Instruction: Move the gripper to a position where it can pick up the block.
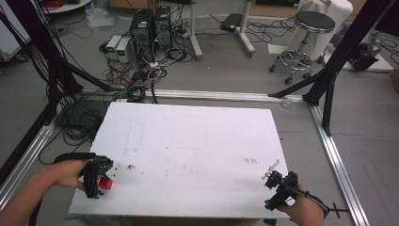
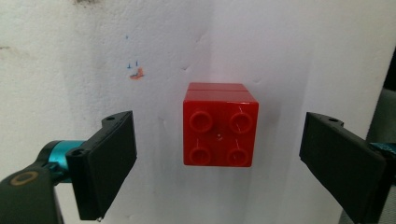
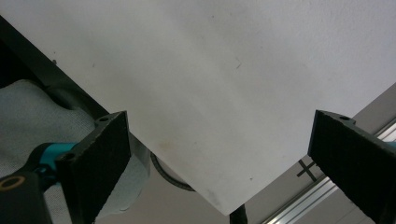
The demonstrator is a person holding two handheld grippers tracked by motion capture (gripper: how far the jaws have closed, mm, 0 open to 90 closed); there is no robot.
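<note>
Facing up, red brick's [image 2: 219, 130] studs.

Thing: red brick [image 2: 219, 133], cube-like, four round studs on top
Pose: upright, studs up
Place: near-left corner of the white bench [image 1: 197, 136]

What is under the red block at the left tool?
The red block sits studs-up directly on the white table, between the open left tool jaws, which do not touch it. The patch of table beneath its base is covered, so nothing there can be checked.
</note>
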